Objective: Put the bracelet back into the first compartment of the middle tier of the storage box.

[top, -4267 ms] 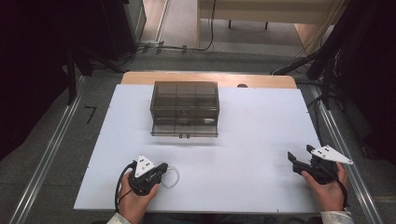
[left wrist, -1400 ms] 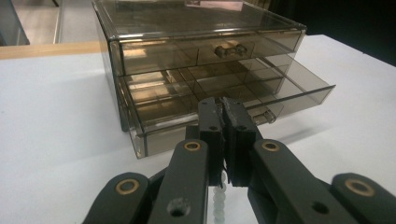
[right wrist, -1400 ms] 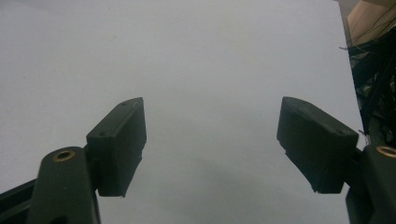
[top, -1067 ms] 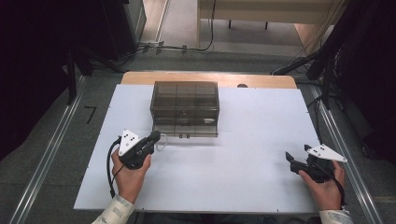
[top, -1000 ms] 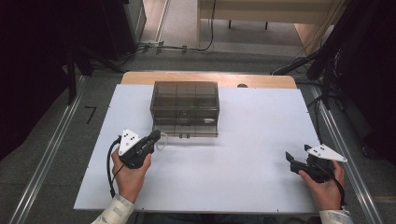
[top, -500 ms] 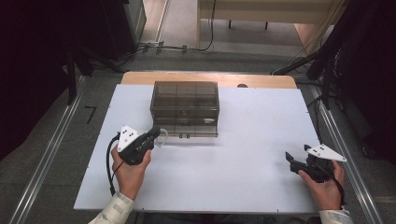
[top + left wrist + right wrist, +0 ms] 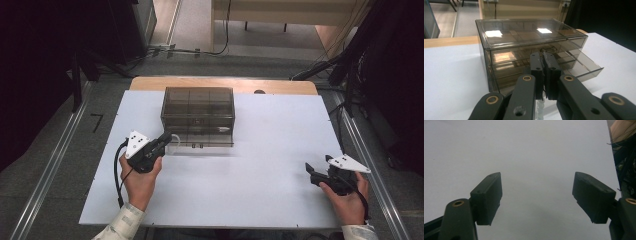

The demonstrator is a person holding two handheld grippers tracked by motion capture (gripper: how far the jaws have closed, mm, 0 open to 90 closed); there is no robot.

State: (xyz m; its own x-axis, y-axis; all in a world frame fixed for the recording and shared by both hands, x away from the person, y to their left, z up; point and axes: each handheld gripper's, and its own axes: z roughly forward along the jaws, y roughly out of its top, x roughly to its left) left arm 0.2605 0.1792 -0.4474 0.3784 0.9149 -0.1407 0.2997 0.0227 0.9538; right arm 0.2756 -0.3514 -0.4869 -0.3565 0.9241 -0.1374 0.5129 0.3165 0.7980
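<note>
Cataloguing, from largest item to smallest:

White tabletop [image 7: 260,190]: lying flat and carrying every item below.

Smoked-plastic drawer cabinet [image 7: 198,115]: standing at the far middle of the tabletop, lid face up. In the left gripper view its lowest drawer [image 7: 584,66] is standing pulled out toward the camera's right, with no contents that can be made out; the upper drawers are sitting flush.

Right gripper [image 7: 312,175]: resting in the person's right hand near the tabletop's near right edge, well apart from the cabinet. Its jaws are standing wide apart over bare white surface, holding nothing.

Left gripper [image 7: 165,141]: being held just in front of the cabinet's near left corner, pointing at it. Its jaws are pressed together on a translucent beaded loop [image 7: 540,107], a bracelet or bead string by the look of it, which is dangling below the pads [image 7: 536,67]. In the high view the same loop is showing as a pale ring [image 7: 173,146] beside the gripper tip.

Step in hand, as a judgement: carrying the loop toward the cabinet for stowing. The next move is calling for steering the closed jaws rightward over the pulled-out drawer, lowering until the loop is hanging inside its walls, then parting the jaws; the free right gripper may be needed for pushing the drawer shut.
</note>
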